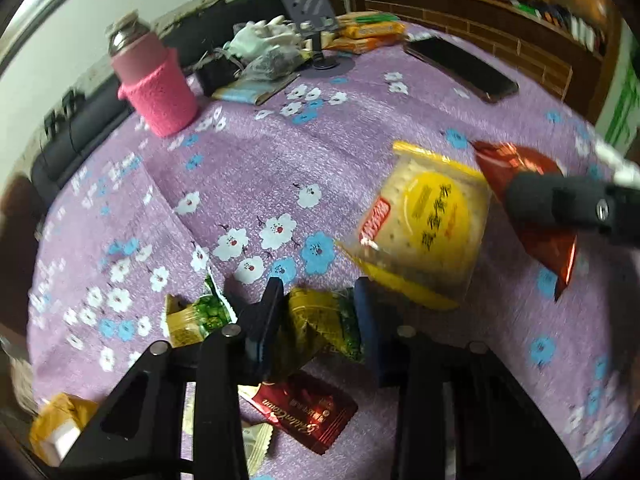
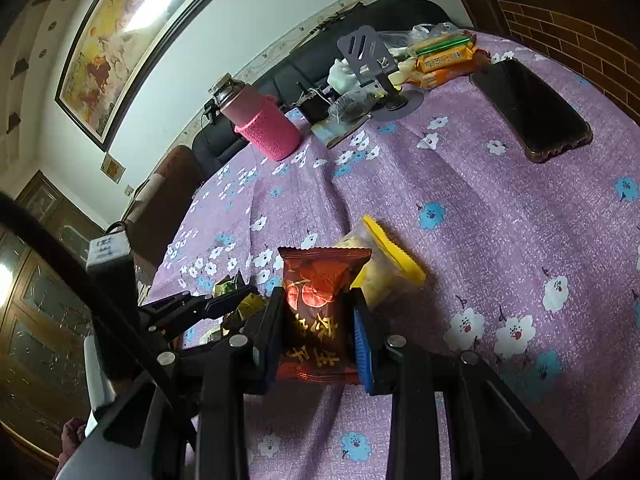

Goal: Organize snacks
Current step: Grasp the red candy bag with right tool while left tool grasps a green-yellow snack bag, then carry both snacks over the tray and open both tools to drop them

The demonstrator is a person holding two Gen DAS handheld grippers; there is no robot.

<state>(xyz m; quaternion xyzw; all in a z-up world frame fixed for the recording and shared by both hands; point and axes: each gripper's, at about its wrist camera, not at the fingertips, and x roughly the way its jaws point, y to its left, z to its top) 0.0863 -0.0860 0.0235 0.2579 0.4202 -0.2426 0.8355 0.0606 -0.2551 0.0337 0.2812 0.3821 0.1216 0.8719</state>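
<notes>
My left gripper [image 1: 320, 304] is shut on a green-and-gold snack packet [image 1: 316, 328], held just above the purple flowered tablecloth [image 1: 260, 168]. My right gripper [image 2: 316, 320] is shut on a dark red snack packet [image 2: 316, 312]; it also shows at the right of the left wrist view [image 1: 528, 200]. A yellow cracker packet [image 1: 424, 224] lies on the cloth between the grippers, and also shows behind the red packet [image 2: 384, 268]. A second green-and-gold packet [image 1: 196, 316] and a red chocolate packet [image 1: 308, 412] lie near the left gripper.
A pink-sleeved bottle [image 1: 152, 80] stands at the back left. A black phone [image 2: 528, 108] lies at the back right. A phone stand [image 2: 372, 60], white gloves [image 1: 264, 36], a plastic bag and orange biscuit packs [image 2: 444, 64] crowd the far edge. An orange packet [image 1: 60, 420] lies at lower left.
</notes>
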